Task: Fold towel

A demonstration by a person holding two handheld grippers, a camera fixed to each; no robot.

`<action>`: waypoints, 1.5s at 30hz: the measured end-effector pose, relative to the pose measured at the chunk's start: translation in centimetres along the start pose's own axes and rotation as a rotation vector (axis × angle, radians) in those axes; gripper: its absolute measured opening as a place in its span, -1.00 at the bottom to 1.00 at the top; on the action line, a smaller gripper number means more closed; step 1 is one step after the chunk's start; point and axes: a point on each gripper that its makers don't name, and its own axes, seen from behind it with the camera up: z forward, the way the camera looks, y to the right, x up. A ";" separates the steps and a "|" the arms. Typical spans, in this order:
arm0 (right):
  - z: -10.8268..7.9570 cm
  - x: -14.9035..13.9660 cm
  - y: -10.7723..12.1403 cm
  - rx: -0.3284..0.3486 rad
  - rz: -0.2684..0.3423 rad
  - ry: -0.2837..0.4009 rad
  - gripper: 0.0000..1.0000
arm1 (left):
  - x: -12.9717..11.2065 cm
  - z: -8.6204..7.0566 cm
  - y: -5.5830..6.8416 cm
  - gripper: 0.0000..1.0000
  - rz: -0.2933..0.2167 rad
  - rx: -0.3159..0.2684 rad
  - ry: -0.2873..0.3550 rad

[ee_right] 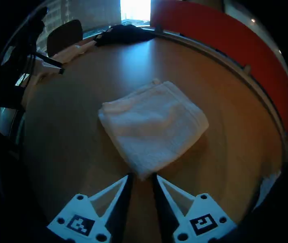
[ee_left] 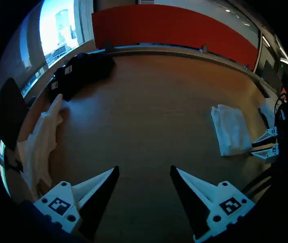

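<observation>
A folded white towel [ee_right: 154,121] lies in the middle of the wooden table [ee_right: 233,121]. Its near corner sits between the fingertips of my right gripper [ee_right: 142,176], whose fingers stand close together and pinch that corner. In the left gripper view the same towel [ee_left: 231,129] lies at the right, with the right gripper [ee_left: 257,148] at its right edge. My left gripper [ee_left: 144,174] hovers over bare table [ee_left: 152,113], fingers wide apart and holding nothing.
A heap of loose white cloth [ee_left: 42,141] lies at the table's left edge beside a dark chair [ee_left: 8,113]. A black bag [ee_left: 83,71] sits at the far left corner. More white cloth [ee_left: 267,109] lies beyond the towel. A red panel [ee_left: 172,26] backs the table.
</observation>
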 end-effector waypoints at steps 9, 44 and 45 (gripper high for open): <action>-0.2 -0.2 0.1 -0.009 0.010 0.005 -0.90 | 0.0 -0.1 0.0 0.87 0.001 0.000 0.001; -8.0 17.3 3.1 -0.055 -0.176 0.239 -0.89 | 1.1 0.0 0.8 0.86 0.014 -0.023 0.051; -8.4 17.9 3.2 -0.058 -0.181 0.250 -0.89 | 1.1 0.0 0.8 0.86 0.012 -0.023 0.052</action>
